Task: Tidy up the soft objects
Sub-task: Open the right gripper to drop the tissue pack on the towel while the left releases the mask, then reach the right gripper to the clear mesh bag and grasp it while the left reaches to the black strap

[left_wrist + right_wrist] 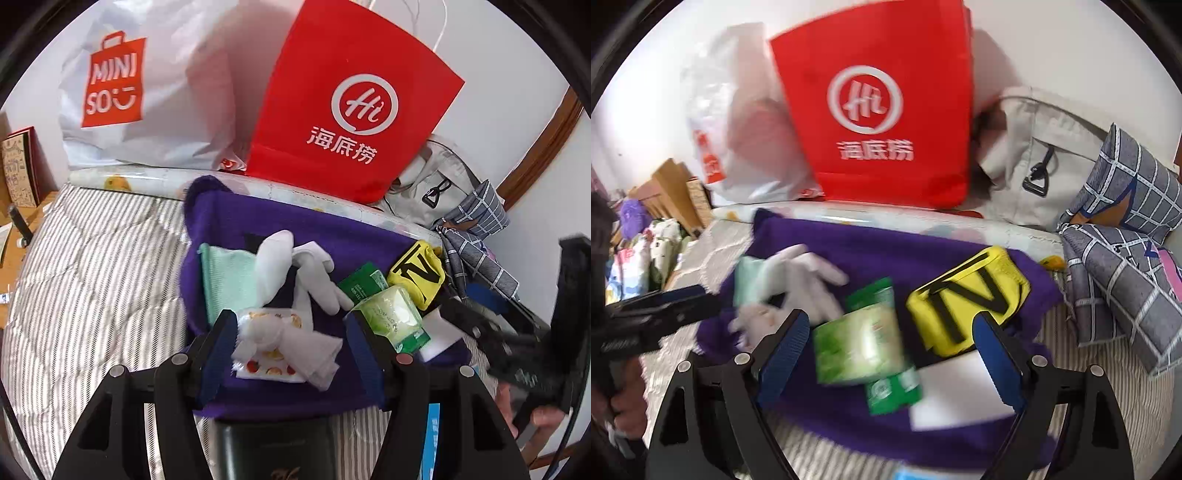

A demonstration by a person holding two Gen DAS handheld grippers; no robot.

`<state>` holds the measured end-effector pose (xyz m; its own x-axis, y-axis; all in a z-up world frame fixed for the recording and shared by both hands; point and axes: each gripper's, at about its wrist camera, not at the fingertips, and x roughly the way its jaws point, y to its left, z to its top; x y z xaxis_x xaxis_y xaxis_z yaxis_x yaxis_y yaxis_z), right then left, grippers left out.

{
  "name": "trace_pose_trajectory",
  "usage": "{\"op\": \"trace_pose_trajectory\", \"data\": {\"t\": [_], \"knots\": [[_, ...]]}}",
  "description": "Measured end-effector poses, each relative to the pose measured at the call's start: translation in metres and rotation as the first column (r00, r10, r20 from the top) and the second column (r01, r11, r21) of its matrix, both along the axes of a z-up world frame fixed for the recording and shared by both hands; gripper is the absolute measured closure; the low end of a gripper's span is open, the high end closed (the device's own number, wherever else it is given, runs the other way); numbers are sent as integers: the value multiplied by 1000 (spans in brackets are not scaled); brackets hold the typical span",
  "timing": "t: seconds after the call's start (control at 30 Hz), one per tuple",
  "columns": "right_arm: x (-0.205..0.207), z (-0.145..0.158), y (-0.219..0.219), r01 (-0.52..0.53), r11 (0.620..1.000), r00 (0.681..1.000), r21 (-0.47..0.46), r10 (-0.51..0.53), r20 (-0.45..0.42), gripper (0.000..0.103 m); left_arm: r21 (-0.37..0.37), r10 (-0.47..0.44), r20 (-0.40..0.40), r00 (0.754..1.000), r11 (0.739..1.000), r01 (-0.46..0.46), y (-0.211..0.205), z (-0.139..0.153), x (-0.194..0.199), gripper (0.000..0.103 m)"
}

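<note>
A purple cloth lies on the striped bed with soft things on it: a mint green cloth, white gloves, a crumpled white tissue on a fruit-print pack, a green tissue pack, a yellow pouch and a white block. My left gripper is open, its fingers either side of the tissue and fruit-print pack. My right gripper is open above the green tissue pack, with the yellow pouch and white block beside it. The right view is blurred.
A red Haidilao bag and a white Miniso bag stand against the wall behind the bed. A grey backpack and a checked grey cloth lie at the right. A wooden desk is at the left.
</note>
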<state>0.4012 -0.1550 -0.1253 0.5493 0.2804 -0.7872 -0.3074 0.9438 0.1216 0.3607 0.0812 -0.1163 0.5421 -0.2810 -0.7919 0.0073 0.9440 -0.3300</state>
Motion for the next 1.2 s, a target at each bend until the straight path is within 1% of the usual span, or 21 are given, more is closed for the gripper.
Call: {"op": "trace_pose_trajectory", "data": {"t": [0.13, 0.2, 0.27, 0.43, 0.5, 0.6, 0.7, 0.77, 0.8, 0.83, 0.9, 0.97, 1.0, 1.03, 1.2], "knots": [[-44, 10, 12, -51, 999, 998, 8, 51, 31, 14, 16, 18, 17, 1000, 1000, -19, 15, 9, -21, 44], [-67, 11, 18, -73, 997, 997, 11, 73, 32, 18, 19, 29, 23, 999, 999, -29, 23, 12, -32, 44], [-88, 9, 23, -92, 996, 996, 11, 92, 22, 20, 20, 39, 28, 999, 999, -40, 33, 16, -46, 44], [-148, -12, 38, -153, 988, 986, 34, 155, -56, 19, 2, 68, 47, 997, 998, -68, 52, 21, -78, 44], [-170, -23, 45, -183, 982, 979, 50, 187, -78, 15, -2, 72, 54, 996, 997, -72, 59, 22, -92, 44], [-203, -47, 55, -170, 984, 977, 56, 175, -118, 14, -5, 74, 54, 996, 997, -74, 65, 18, -109, 44], [-218, -71, 63, -160, 985, 970, 63, 169, -174, 14, -2, 72, 53, 996, 997, -72, 71, 12, -125, 44], [-226, -83, 69, -159, 985, 966, 68, 170, -195, 13, 3, 77, 53, 996, 997, -77, 74, 8, -135, 44], [-231, -86, 73, -149, 987, 969, 58, 158, -188, 12, 2, 78, 53, 996, 997, -78, 76, 5, -140, 44], [-236, -86, 76, -143, 989, 976, 39, 148, -160, 11, -6, 80, 52, 995, 997, -80, 79, 2, -145, 44], [-242, -89, 82, -153, 987, 973, 45, 159, -169, 5, -20, 88, 46, 995, 996, -87, 85, -3, -154, 44], [-248, -90, 89, -148, 987, 972, 65, 157, -177, 1, -28, 94, 41, 995, 995, -93, 90, -7, -162, 44], [-252, -90, 93, -141, 988, 973, 64, 150, -178, 0, -33, 99, 38, 994, 995, -98, 94, -10, -166, 44], [-253, -91, 96, -138, 989, 974, 56, 145, -174, 0, -37, 104, 33, 994, 994, -103, 97, -12, -169, 44], [-261, -95, 116, -91, 995, 985, -46, 83, -152, 0, -48, 110, 27, 994, 993, -108, 104, -18, -183, 44]]}}
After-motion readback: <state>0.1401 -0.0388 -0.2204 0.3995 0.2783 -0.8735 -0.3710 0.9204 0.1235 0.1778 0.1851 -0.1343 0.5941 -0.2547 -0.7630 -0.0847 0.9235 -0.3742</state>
